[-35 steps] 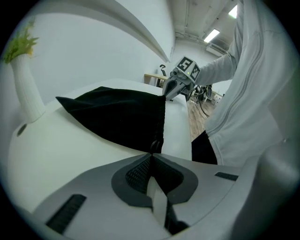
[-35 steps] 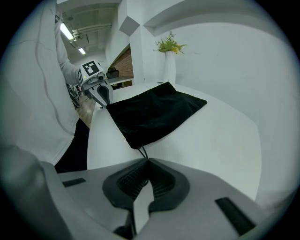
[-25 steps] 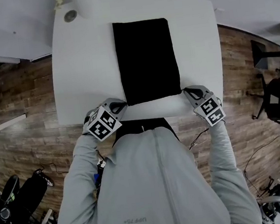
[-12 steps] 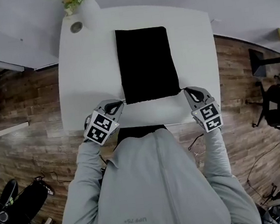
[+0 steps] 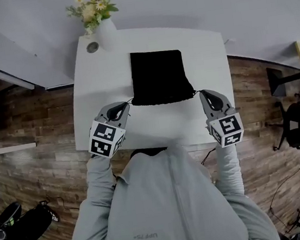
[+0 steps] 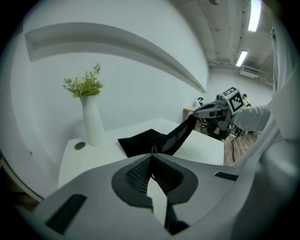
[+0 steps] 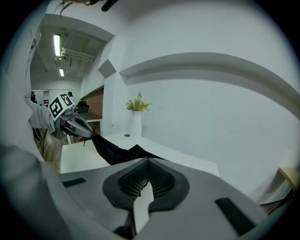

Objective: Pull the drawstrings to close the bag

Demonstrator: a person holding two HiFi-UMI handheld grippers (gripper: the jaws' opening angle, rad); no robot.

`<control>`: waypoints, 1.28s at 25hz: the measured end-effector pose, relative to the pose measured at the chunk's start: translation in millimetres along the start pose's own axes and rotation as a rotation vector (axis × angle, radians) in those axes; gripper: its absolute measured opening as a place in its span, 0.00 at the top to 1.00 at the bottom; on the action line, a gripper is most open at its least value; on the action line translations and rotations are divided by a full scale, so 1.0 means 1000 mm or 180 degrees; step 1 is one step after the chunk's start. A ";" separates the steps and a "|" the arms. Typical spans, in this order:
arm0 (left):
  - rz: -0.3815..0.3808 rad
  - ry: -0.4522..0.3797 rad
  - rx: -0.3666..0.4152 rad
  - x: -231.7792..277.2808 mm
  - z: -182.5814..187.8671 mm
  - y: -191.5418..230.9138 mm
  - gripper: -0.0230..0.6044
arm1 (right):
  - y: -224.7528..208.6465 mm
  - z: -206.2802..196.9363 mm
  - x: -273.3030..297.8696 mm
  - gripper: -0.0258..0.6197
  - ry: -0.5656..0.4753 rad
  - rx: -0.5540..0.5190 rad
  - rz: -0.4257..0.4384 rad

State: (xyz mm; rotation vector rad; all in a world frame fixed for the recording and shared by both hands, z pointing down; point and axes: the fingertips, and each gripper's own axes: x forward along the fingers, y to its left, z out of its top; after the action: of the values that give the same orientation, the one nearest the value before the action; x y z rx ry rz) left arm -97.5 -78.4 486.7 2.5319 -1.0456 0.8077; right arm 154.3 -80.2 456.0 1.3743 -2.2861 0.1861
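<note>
- Overhead, the head view shows the black bag (image 5: 158,76) flat on the tabletop (image 5: 207,54), mouth toward the person. The left gripper (image 5: 127,103) and right gripper (image 5: 201,93) sit at its corners, forearms angled outward.
- Left gripper view: fingers (image 6: 136,173) are pressed together on a drawstring (image 6: 153,150), and the mouth lifts taut toward the other gripper.
- Right gripper view: fingers likewise clamp their drawstring. Pulling both outward evenly and level should cinch best.

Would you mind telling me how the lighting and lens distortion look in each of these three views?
Head view: soft, even light without glare; the black bag reads as a featureless patch. Left gripper view: heavy fisheye, dark corners, ceiling lights blown out. Right gripper view: the same dark fisheye rim; the wall ledge bows, and the vase looks fairly sharp.
</note>
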 end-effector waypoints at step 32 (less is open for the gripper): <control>0.0624 -0.0736 -0.0119 -0.045 0.102 0.026 0.92 | -0.036 0.109 -0.033 0.92 -0.0780 -0.0038 -0.0588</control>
State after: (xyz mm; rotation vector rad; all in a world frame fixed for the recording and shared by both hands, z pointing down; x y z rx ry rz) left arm -102.3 -117.7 379.3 2.5646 -1.3856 0.5439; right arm 163.7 -109.7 340.3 1.6714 -2.3290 -0.0589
